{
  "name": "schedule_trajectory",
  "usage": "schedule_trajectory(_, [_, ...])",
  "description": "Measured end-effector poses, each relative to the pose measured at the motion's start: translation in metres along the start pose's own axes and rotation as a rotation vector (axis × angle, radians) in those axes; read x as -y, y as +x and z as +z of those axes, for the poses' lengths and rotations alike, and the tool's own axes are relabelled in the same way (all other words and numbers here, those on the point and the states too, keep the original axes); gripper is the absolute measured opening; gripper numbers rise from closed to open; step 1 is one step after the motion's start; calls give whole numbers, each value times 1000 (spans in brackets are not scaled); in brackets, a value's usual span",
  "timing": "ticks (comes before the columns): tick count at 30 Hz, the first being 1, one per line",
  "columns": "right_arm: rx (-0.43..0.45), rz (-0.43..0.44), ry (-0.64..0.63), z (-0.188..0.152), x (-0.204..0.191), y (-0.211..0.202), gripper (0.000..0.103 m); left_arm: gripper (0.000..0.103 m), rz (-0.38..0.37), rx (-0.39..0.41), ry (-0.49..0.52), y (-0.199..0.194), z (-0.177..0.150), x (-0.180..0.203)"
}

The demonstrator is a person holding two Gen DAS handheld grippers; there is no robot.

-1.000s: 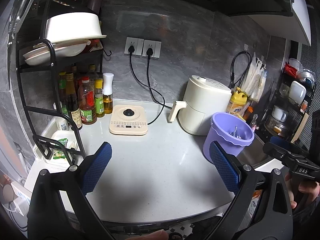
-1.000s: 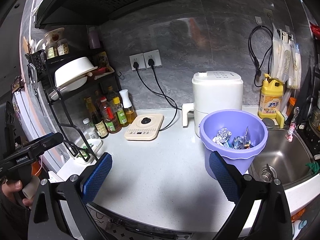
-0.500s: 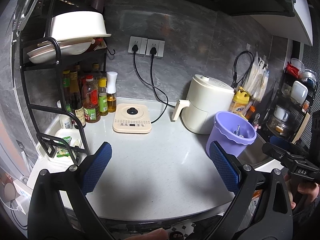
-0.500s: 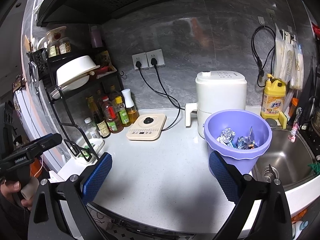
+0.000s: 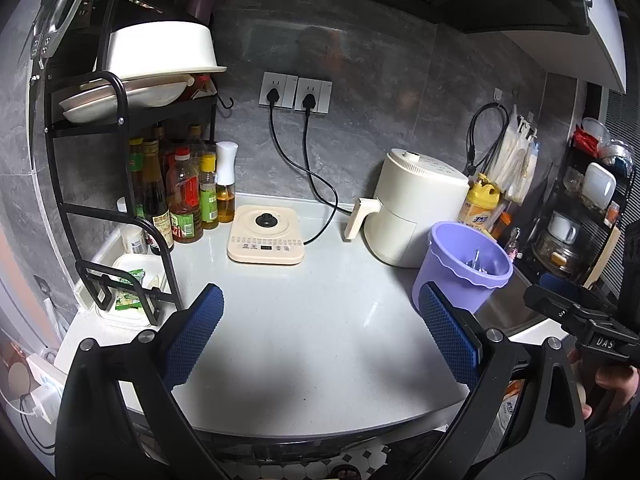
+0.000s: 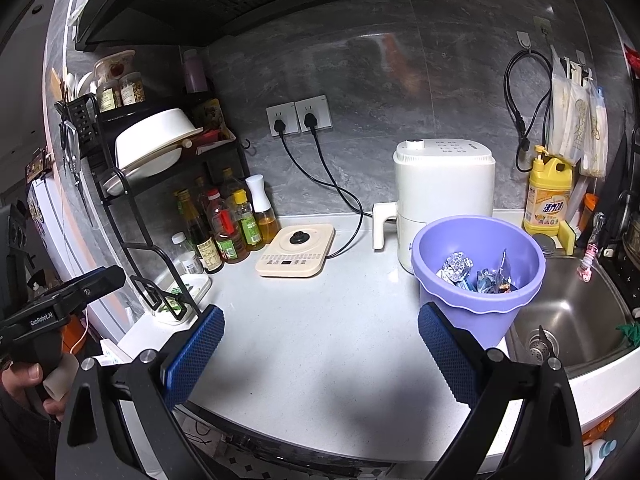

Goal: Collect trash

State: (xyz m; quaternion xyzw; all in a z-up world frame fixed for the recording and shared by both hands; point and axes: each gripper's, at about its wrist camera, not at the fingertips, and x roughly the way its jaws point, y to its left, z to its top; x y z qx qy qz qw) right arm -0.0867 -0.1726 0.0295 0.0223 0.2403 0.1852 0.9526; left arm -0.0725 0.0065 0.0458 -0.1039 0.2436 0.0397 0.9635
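Trash [image 6: 476, 276] looks all collected in the purple bucket [image 6: 478, 280] by the sink [image 6: 576, 320], so both tongs, left [image 5: 320, 336] and right [image 6: 320, 354], hang wide open and empty over the bare desk [image 6: 320, 340].

**Where everything sits on the tabletop**

So the bucket [image 6: 478, 280] is on the tabletop [image 6: 320, 344] at the right, just in front of the air fryer [image 6: 444, 196] and right beside the sink [image 6: 576, 320]. Crumpled wrappers [image 6: 476, 274] lie inside it. The induction cooker [image 6: 296, 250] is toward the back in the middle, below the wall sockets [image 6: 300, 116]. Left of that the bottles [image 6: 228, 224] stand under the rack [image 6: 132, 200], which has bowls [image 6: 154, 148] on its shelf. Detergent bottle [image 6: 548, 196] is behind the sink, right of the fryer
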Motion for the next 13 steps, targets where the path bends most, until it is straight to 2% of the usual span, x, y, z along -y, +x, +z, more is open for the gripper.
schedule_trajectory(5, [1, -5, 11, 0, 2, 1, 95, 97, -10, -4, 6, 3, 2, 3])
schedule_trajectory(13, [-23, -27, 11, -6, 8, 1, 95, 97, -12, -14, -49, 21, 3, -3])
